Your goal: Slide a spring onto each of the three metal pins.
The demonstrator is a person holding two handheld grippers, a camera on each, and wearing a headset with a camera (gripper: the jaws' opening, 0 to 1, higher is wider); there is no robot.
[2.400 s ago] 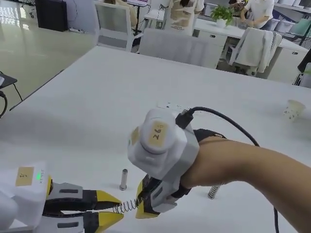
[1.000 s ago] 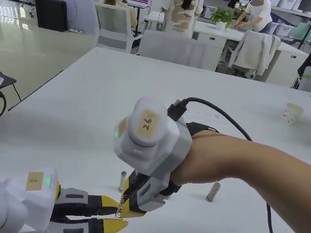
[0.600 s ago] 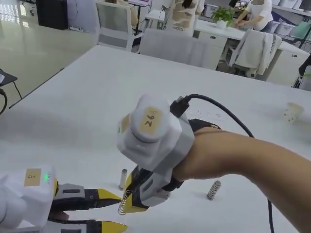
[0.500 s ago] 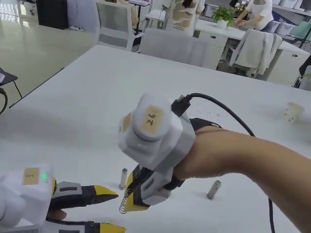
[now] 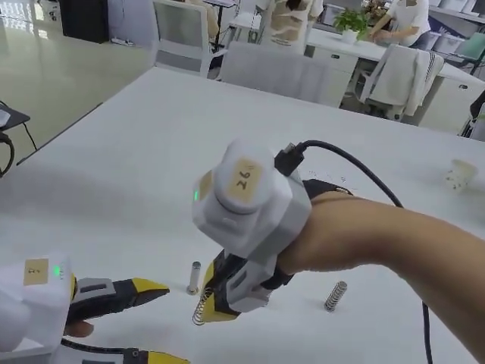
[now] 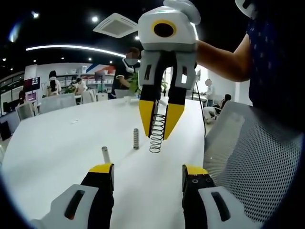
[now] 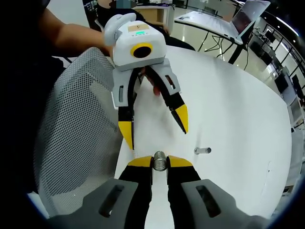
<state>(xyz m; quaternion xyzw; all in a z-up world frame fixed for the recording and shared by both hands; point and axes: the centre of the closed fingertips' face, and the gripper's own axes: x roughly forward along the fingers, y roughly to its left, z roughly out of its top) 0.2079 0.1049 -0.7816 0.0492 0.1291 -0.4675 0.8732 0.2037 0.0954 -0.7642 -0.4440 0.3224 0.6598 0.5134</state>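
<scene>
My right gripper (image 5: 214,307) is shut on a coil spring (image 5: 201,307) and holds it slanting down just above the white table (image 5: 151,152). A short metal pin (image 5: 195,277) stands upright a little to its left. In the right gripper view the spring (image 7: 160,161) sits end-on between my jaws, with the pin (image 7: 202,150) lying to the right. The left gripper (image 5: 170,322) stands open at the lower left, facing the spring with nothing in it. Its own view shows the spring (image 6: 156,133), the pin (image 6: 106,154) and a second spring (image 6: 136,138) standing on the table.
The second spring (image 5: 335,296) stands on the table right of the grippers. A paper cup (image 5: 458,173) sits at the far right. Chairs (image 5: 273,72) line the far table edge, and a mesh chair (image 7: 71,124) is close behind the left gripper.
The left gripper has opened, let go of the spring's end and drawn back. The spring, once stretched between both grippers, now hangs from the right gripper near the pin.
</scene>
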